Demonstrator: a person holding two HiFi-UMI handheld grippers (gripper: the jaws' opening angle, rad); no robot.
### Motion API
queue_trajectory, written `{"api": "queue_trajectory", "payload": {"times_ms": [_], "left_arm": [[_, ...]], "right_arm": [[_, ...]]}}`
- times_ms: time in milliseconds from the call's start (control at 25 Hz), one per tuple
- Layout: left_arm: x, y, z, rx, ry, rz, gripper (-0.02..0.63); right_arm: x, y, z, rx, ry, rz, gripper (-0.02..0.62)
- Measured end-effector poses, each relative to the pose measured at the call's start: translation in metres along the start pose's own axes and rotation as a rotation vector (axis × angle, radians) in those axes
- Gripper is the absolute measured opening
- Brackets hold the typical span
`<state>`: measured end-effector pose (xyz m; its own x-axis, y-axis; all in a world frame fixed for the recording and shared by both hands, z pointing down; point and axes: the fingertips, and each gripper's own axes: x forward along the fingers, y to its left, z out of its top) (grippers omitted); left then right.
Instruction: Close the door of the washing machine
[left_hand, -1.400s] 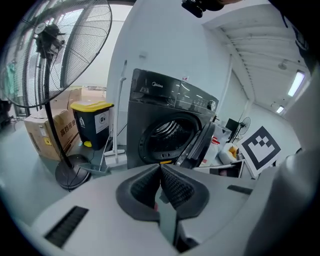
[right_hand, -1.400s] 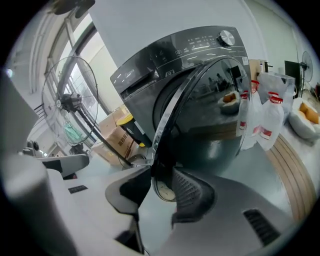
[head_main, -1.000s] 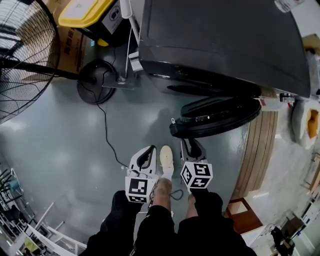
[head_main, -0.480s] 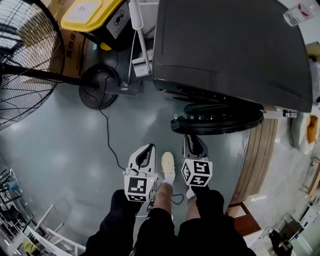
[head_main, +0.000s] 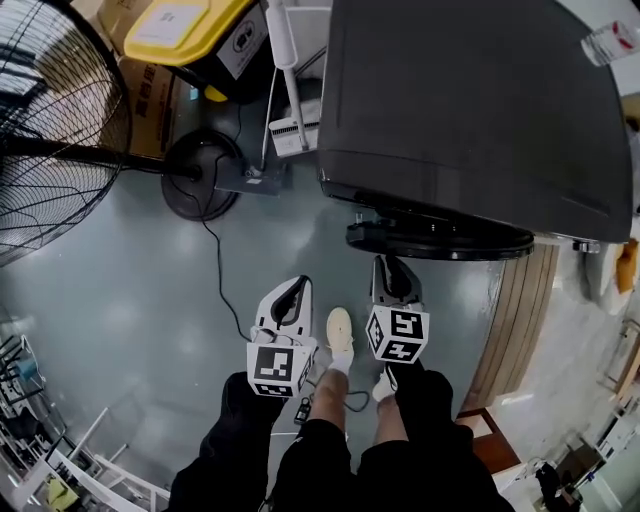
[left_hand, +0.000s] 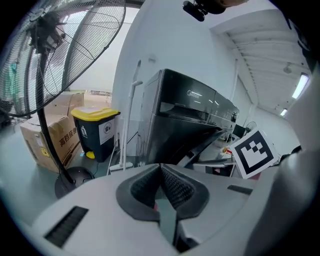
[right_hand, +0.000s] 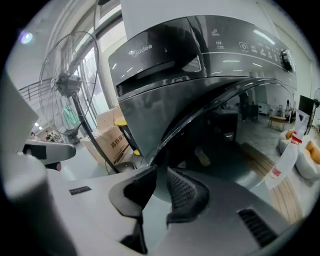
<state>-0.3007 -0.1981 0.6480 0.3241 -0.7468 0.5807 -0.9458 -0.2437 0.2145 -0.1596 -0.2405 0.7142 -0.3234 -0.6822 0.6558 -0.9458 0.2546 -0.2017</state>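
The black washing machine (head_main: 480, 100) fills the upper right of the head view. Its round dark door (head_main: 440, 240) hangs only slightly ajar against the front. My right gripper (head_main: 388, 262) points at the door's edge, its tips just short of or touching it. In the right gripper view the door (right_hand: 210, 130) looms right past the right gripper (right_hand: 161, 170); its jaws are closing, a narrow gap remains and nothing is between them. My left gripper (head_main: 297, 285) hovers to the left over the floor, away from the door. In its own view the left gripper (left_hand: 160, 167) is shut and empty.
A large floor fan (head_main: 50, 130) with a round base (head_main: 200, 175) stands at the left, its cable (head_main: 215, 270) trailing across the grey floor. A yellow-lidded bin (head_main: 190, 25), a cardboard box (head_main: 150, 95) and a white brush (head_main: 290, 110) sit behind. A wooden board (head_main: 515, 320) lies right.
The door has swung from well ajar to nearly flat against the machine. Both grippers have moved forward toward the machine, the right one following the door.
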Motion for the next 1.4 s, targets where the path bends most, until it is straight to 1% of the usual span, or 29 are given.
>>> {"api": "queue_trajectory", "payload": {"times_ms": [200,360,520,600,640,800,960,1080,1200,1400], "left_arm": [[0.006,0.009,0.004,0.006,-0.003,0.005,0.025],[0.008,0.013,0.002,0.006,0.004,0.005,0.025],[0.007,0.018,0.005,0.003,0.006,0.005,0.025],[0.006,0.020,0.006,0.003,0.003,0.005,0.025],[0.006,0.021,0.006,0.003,0.002,0.006,0.025],[0.004,0.022,0.004,0.005,0.002,0.003,0.025],[0.001,0.022,0.005,0.006,-0.003,0.008,0.025],[-0.007,0.016,0.012,0.010,-0.013,0.006,0.025],[-0.022,0.005,0.030,0.016,-0.027,-0.001,0.025],[-0.059,-0.029,0.086,0.068,-0.088,-0.024,0.026]], "right_arm": [[0.015,-0.001,0.012,0.000,-0.006,-0.002,0.080],[0.025,-0.003,0.020,0.007,-0.006,-0.021,0.075],[0.027,-0.006,0.025,0.016,0.000,-0.038,0.044],[0.028,-0.008,0.026,0.027,0.002,-0.047,0.040],[0.028,-0.008,0.026,0.028,0.002,-0.053,0.025],[0.028,-0.008,0.024,0.015,0.000,-0.066,0.029],[0.027,-0.002,0.025,-0.018,-0.004,-0.042,0.048],[0.012,0.004,0.030,-0.039,-0.009,-0.017,0.046],[-0.017,0.010,0.041,-0.049,-0.020,0.005,0.040],[-0.085,0.016,0.086,-0.088,-0.079,0.039,0.028]]}}
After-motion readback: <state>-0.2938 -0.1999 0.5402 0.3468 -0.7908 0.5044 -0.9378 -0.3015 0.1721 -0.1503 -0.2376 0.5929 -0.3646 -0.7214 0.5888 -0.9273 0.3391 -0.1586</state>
